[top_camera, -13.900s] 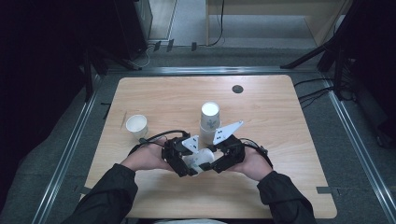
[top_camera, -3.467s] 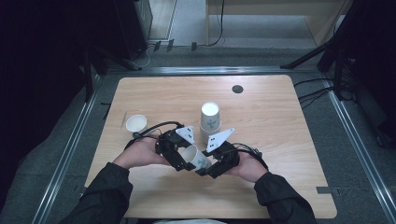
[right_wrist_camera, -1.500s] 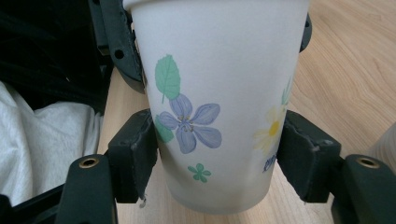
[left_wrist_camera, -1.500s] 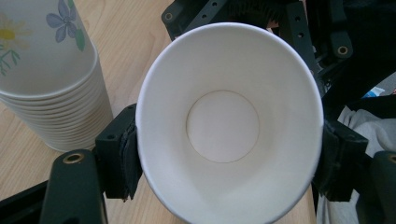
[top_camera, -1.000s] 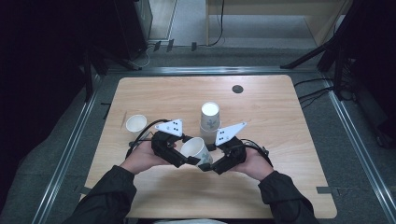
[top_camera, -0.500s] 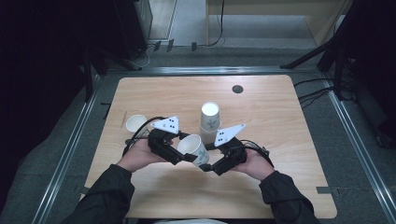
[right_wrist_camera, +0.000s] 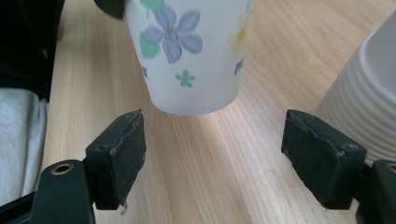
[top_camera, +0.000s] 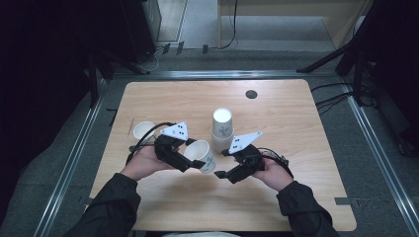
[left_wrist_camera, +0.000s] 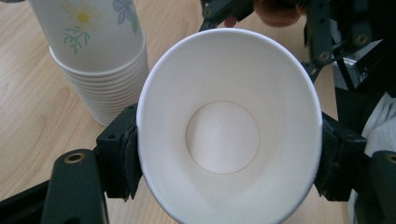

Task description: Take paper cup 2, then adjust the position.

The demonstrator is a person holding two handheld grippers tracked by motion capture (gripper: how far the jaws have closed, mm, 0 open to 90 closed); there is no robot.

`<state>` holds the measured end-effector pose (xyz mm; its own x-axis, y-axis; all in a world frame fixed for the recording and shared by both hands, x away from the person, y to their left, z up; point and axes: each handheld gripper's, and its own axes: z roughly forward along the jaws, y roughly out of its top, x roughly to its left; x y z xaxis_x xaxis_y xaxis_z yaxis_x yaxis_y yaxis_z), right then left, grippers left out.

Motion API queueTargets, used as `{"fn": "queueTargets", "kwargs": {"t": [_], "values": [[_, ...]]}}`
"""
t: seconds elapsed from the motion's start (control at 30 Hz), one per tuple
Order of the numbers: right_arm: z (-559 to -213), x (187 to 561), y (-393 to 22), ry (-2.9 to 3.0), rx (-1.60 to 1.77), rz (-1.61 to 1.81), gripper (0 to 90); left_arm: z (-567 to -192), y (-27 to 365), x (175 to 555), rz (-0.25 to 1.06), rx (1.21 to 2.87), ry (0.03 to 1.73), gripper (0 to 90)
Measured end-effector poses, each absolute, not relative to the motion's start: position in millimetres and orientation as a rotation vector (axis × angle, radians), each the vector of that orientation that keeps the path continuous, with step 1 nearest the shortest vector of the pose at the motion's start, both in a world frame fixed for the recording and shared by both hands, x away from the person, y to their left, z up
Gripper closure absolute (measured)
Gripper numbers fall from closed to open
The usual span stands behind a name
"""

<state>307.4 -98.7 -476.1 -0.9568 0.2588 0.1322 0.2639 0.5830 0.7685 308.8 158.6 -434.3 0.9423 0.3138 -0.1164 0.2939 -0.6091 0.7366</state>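
I work at a light wooden table (top_camera: 296, 128) with rounded corners and a round black grommet (top_camera: 251, 94). Metal rails (top_camera: 69, 163) frame it. Grey floor (top_camera: 202, 24) beyond, cables (top_camera: 331, 96) at right; dark surroundings, even overhead light.

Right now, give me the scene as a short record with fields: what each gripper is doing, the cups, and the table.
left gripper: shut on the paper cup, pads pressing its sides near the rim
right gripper: open, jaws have just been opening, nothing between the pads, cup's base just beyond them
cup stack: upside down, behind the grippers
single cup: upright, at the left
table: light wood
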Motion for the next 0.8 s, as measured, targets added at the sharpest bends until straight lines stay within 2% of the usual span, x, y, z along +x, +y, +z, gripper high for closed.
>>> {"fn": "queueTargets", "kwargs": {"t": [0.8], "values": [[-463,318,-136,-2.828,-0.673,-1.423,21.9,-442,187,310,0.070,2.301,0.517,24.6]]}}
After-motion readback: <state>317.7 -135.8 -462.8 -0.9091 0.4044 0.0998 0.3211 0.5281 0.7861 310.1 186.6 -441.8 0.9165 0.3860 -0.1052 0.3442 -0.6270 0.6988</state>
